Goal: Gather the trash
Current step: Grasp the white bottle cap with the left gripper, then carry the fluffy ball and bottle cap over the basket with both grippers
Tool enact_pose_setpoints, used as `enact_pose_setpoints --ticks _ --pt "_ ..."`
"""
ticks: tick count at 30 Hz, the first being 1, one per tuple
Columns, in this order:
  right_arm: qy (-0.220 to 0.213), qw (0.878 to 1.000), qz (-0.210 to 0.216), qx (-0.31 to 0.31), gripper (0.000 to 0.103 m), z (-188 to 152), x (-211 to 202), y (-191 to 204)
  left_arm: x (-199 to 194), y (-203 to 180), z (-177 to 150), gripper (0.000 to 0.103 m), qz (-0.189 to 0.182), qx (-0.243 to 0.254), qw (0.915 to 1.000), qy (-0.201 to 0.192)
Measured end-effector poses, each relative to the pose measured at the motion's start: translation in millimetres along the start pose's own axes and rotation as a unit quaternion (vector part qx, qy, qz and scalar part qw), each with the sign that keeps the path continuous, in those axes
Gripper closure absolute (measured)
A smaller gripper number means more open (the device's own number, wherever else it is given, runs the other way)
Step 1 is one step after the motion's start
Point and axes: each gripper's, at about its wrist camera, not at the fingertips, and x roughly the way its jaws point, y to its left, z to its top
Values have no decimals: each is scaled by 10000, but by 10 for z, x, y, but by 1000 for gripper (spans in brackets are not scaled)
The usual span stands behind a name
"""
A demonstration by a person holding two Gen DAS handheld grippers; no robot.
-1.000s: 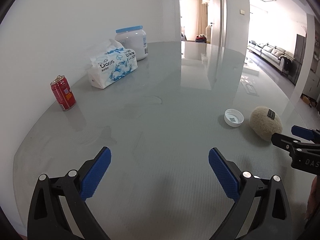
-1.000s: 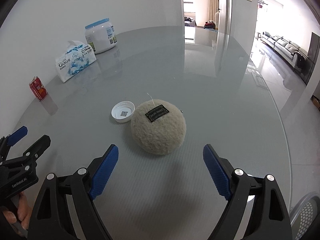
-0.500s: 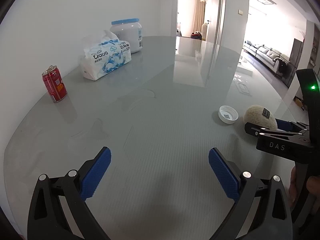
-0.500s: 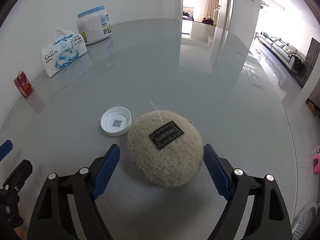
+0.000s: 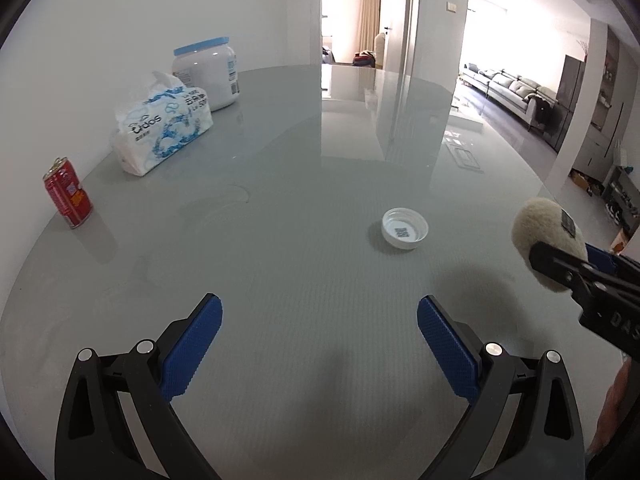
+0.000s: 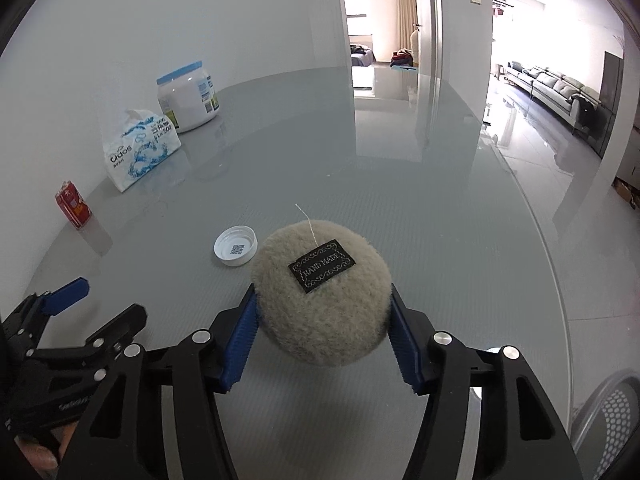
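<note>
Right gripper (image 6: 322,334) now closing on wool ball (image 6: 320,300)

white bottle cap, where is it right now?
The white bottle cap lies open side up on the glass table, just left of the fuzzy ball in the right tongs; in the left wrist view it sits centre-right.

one wool ball (image 6: 322,300), one cap (image 6: 235,245), one can (image 5: 67,193), one tissue pack (image 5: 160,128), one jar (image 5: 208,72)
</note>
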Motion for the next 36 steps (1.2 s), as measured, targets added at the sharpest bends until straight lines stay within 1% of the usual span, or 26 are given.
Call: enact_pose_setpoints --ticks 4,8,12,17,19,20,21,22,25,27,28,30,36 --pt "72 9989 263 388 45 -197 -250 -222 165 -196 166 7 45 122 9999 16" --pt "2 9991 159 400 44 -421 -532 -319 441 -354 291 7 -39 98 9995 282" --pt "-47 9983 132 567 44 -582 -766 -459 630 -499 385 7 -21 151 9992 370" --pt "-9 9972 177 730 44 -704 -877 -581 805 -568 450 8 6 84 9986 528" --pt "-4 9968 209 769 44 -719 -898 -617 829 -581 465 11 60 104 9986 520" --pt "-2 9966 231 789 44 -725 -901 -629 849 -596 468 16 87 132 9984 546" --pt "-3 9965 243 801 44 -738 -910 -626 872 -619 456 23 120 167 9980 601" --pt "-6 9965 249 801 44 -736 -913 -620 905 -634 456 25 139 212 9974 673" --pt "-24 9968 269 755 44 -734 -917 -569 885 -641 455 40 0 247 9977 629" --pt "-15 9969 270 741 44 -760 -922 -554 854 -658 440 61 -150 274 9978 588" --pt "0 9968 277 749 44 -770 -917 -546 839 -666 431 64 -156 300 9979 561" --pt "23 9967 276 757 44 -762 -900 -560 815 -690 410 64 -148 357 9978 546" --pt "40 9964 204 820 44 -741 -876 -605 689 -684 335 64 -288 383 9978 467"
